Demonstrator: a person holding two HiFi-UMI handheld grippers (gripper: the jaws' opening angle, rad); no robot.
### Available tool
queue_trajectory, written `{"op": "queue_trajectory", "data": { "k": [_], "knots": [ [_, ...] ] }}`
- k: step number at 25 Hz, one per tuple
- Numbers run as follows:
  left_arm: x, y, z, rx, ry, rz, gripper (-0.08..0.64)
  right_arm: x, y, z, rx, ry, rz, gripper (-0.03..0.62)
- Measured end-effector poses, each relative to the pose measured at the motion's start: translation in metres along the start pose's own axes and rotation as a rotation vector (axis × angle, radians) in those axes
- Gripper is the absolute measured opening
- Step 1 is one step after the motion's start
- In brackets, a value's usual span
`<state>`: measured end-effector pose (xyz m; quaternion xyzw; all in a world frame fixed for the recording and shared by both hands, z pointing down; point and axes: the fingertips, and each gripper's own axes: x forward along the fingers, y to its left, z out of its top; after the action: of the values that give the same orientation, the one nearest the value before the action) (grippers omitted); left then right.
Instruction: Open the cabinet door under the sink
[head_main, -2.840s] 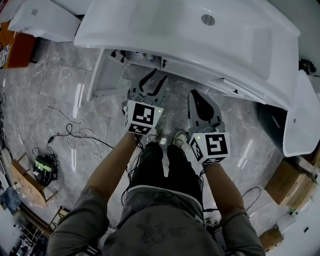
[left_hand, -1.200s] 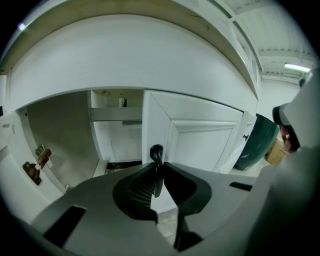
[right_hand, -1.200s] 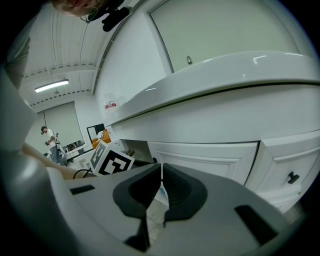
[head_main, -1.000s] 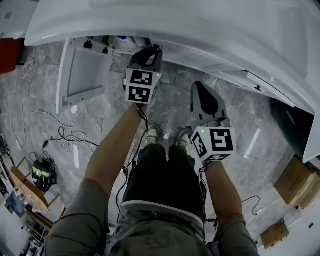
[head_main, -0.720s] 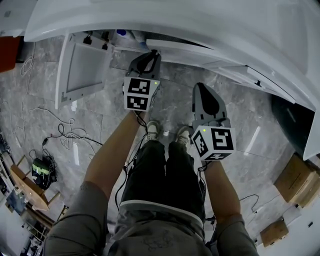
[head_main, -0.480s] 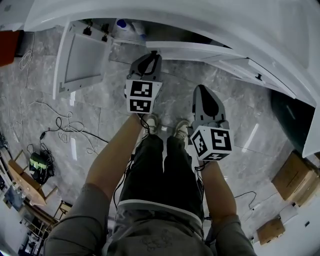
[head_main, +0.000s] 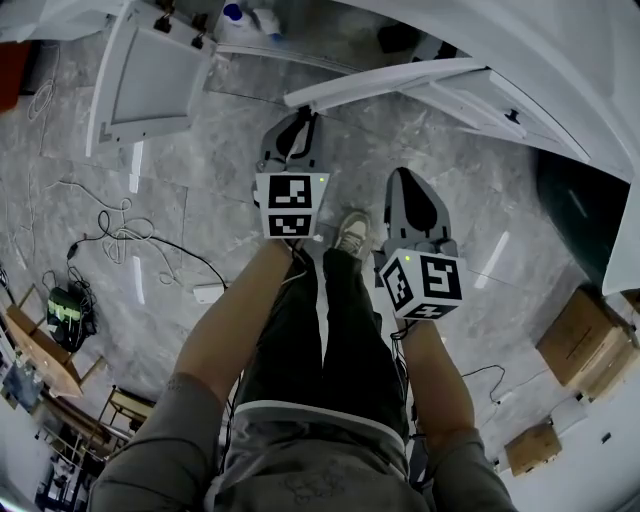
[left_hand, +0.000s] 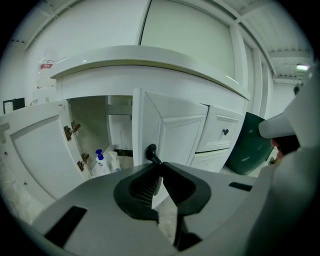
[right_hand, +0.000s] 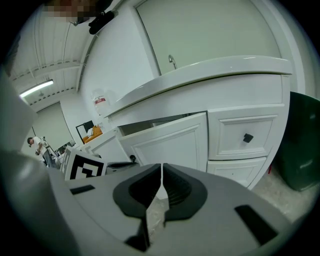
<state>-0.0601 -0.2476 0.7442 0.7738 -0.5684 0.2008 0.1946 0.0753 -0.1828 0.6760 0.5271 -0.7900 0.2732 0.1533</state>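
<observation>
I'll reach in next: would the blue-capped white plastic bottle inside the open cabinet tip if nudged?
Probably yes: the blue-capped white plastic bottle stands upright, tall and narrow. The white bottle close beside it might catch it. Its fill is unseen, so weight is uncertain.

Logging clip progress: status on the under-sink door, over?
Left tool closing on door knob. Right tool shut, empty. Cabinet door partly open. Nothing in its swing.
</observation>
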Motion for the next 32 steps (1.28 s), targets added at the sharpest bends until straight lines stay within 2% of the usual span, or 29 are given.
{"op": "queue_trajectory", "data": {
  "k": [6, 9, 11, 15, 18, 25, 32],
  "knots": [
    [-0.031, -0.051, -0.028, 0.011, 0.017, -0.029, 0.044, -0.031, -0.015, -0.024, 0.029, 0.015, -0.049, 0.034],
    [-0.040, -0.064, -0.035, 0.001, 0.020, -0.002, 0.046, -0.045, -0.025, -0.036, 0.061, 0.033, -0.075, 0.034],
    [-0.042, -0.070, -0.036, 0.020, 0.028, 0.001, 0.046, -0.053, -0.033, -0.042, 0.098, 0.037, -0.092, 0.034],
    [-0.048, -0.098, -0.043, 0.087, 0.040, -0.082, 0.044, -0.064, -0.046, -0.047, 0.142, 0.027, -0.129, 0.034],
    [-0.055, -0.130, -0.051, 0.097, 0.053, -0.145, 0.048, -0.069, -0.052, -0.052, 0.168, 0.023, -0.157, 0.034],
    [-0.059, -0.171, -0.058, 0.064, 0.066, -0.150, 0.121, -0.092, -0.069, -0.064, 0.227, 0.019, -0.211, 0.034],
    [-0.068, -0.209, -0.065, 0.074, 0.128, -0.186, 0.141, -0.114, -0.079, -0.067, 0.274, -0.003, -0.249, 0.034]
  ]
}}
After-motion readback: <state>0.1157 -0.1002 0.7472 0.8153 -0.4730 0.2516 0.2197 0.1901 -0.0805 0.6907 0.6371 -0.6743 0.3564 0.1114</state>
